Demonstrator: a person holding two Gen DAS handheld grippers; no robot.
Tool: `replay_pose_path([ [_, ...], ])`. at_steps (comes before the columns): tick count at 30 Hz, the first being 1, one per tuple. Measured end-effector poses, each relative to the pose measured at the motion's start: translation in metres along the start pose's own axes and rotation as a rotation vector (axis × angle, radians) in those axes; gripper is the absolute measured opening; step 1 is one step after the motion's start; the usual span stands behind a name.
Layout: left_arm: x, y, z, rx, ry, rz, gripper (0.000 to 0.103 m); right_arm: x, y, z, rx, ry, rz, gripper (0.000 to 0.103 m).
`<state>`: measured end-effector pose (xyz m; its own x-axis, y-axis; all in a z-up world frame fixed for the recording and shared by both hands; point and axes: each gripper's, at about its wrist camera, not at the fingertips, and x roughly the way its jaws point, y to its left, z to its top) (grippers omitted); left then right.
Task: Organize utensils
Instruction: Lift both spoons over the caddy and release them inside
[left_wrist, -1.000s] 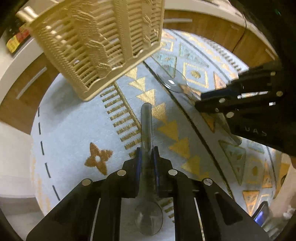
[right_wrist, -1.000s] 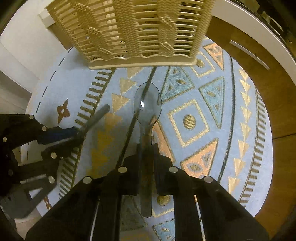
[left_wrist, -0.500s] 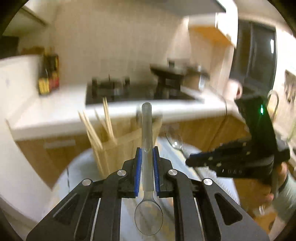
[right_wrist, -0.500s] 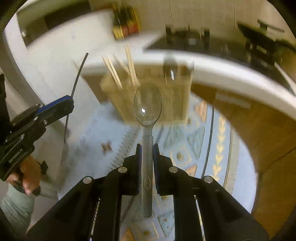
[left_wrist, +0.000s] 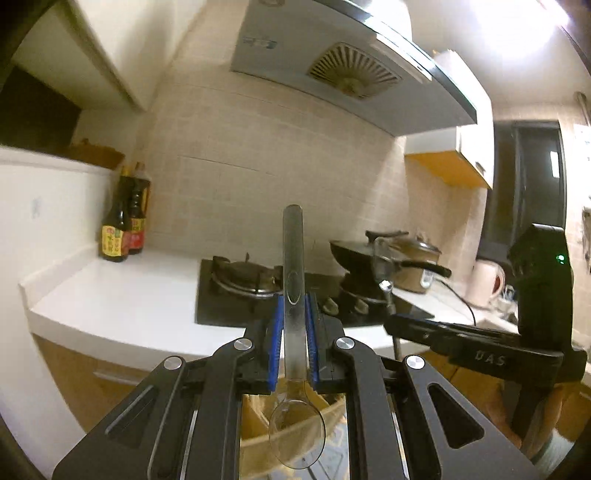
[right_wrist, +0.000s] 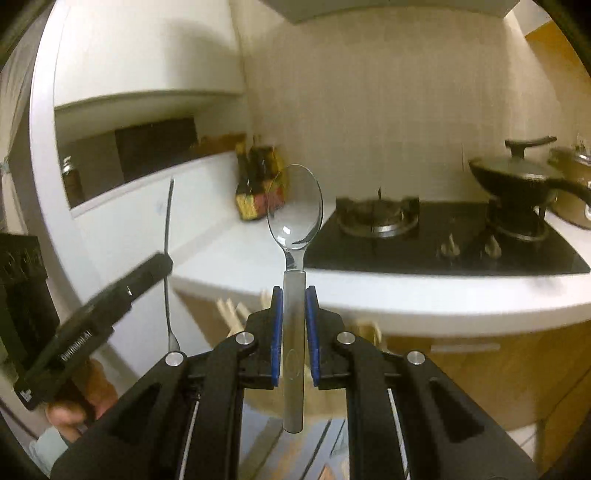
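Observation:
My left gripper (left_wrist: 293, 325) is shut on a clear plastic spoon (left_wrist: 293, 266), handle pointing up and forward, bowl (left_wrist: 296, 437) hanging below the jaws over the rim of the beige utensil basket (left_wrist: 255, 417). My right gripper (right_wrist: 293, 325) is shut on a second clear spoon (right_wrist: 294, 206), bowl up and handle down. The right gripper shows at the right of the left wrist view (left_wrist: 480, 350), its spoon seen edge-on. The left gripper shows at the left of the right wrist view (right_wrist: 92, 314). Chopstick tips (right_wrist: 231, 306) peek out behind the right fingers.
A white counter (left_wrist: 122, 295) carries two sauce bottles (left_wrist: 123, 229), a black gas hob (left_wrist: 243, 291) and a lidded black pan (right_wrist: 517, 173). A range hood (left_wrist: 351, 66) hangs above. Wooden cabinet fronts (right_wrist: 480, 369) run below the counter.
Both grippers have tilted up from looking down at the patterned rug and basket to looking level at the kitchen counter. Each still holds its spoon.

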<state>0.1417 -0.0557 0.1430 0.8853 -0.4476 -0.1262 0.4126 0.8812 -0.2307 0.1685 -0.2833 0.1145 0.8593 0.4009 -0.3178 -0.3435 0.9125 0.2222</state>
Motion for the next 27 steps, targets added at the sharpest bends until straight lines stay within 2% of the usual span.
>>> replay_pose_path([
  [3, 0.021, 0.015, -0.007, -0.026, -0.038, 0.012, 0.010, 0.019, -0.009, 0.005, 0.003, -0.047, -0.014, 0.010],
  [9, 0.053, 0.030, -0.024, -0.018, -0.073, 0.069, 0.010, 0.054, -0.024, 0.000, -0.014, -0.095, -0.062, 0.010],
  [11, 0.060, 0.031, -0.033, 0.006, -0.083, 0.105, 0.010, 0.064, -0.028, -0.004, -0.019, -0.094, -0.067, 0.010],
  [18, 0.068, 0.037, -0.052, 0.031, -0.097, 0.149, 0.011, 0.092, -0.041, -0.026, -0.032, -0.078, -0.096, 0.010],
  [27, 0.062, 0.035, -0.062, 0.069, -0.077, 0.154, 0.011, 0.092, -0.051, -0.045, -0.019, -0.052, -0.095, 0.010],
])
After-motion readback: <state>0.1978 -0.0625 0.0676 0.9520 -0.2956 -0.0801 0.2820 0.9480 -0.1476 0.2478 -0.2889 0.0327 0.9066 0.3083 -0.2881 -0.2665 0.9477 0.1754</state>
